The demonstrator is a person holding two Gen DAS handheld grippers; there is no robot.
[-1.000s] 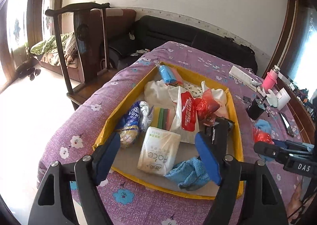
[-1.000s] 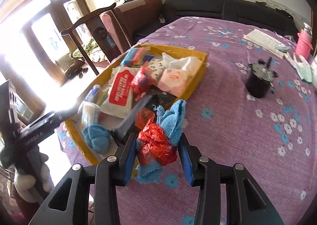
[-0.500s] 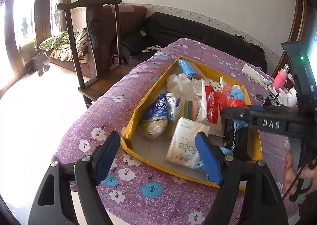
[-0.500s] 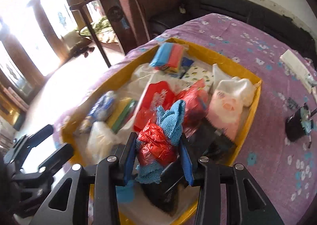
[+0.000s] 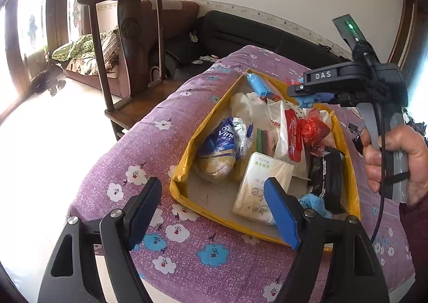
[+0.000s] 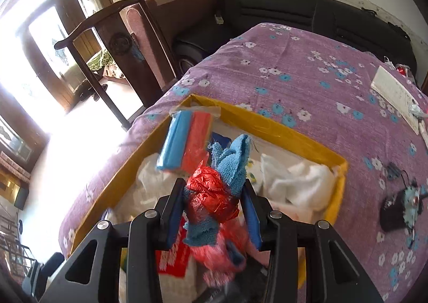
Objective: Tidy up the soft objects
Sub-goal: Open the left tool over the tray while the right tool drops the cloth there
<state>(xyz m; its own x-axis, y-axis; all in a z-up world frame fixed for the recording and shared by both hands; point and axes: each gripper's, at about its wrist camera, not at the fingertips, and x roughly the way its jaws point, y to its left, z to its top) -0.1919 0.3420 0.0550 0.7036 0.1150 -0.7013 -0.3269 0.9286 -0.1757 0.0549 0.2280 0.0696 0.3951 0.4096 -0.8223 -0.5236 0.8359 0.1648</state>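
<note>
The right gripper (image 6: 212,208) clamps a blue cloth (image 6: 231,160) and a red bag (image 6: 211,197) above the yellow box (image 6: 294,140). Both look light and crushable; a mid-bundle pinch suits them. The box holds tissues (image 5: 260,186), wipes and bags. The left gripper (image 5: 214,212) hangs apart, empty, near the box's near corner.

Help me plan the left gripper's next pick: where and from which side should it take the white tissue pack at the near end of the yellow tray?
Grip the white tissue pack across its two long edges, coming from above. It lies flat and slightly tilted on the yellow tray floor, so its narrow width probably fits between the open left gripper fingers.
</note>
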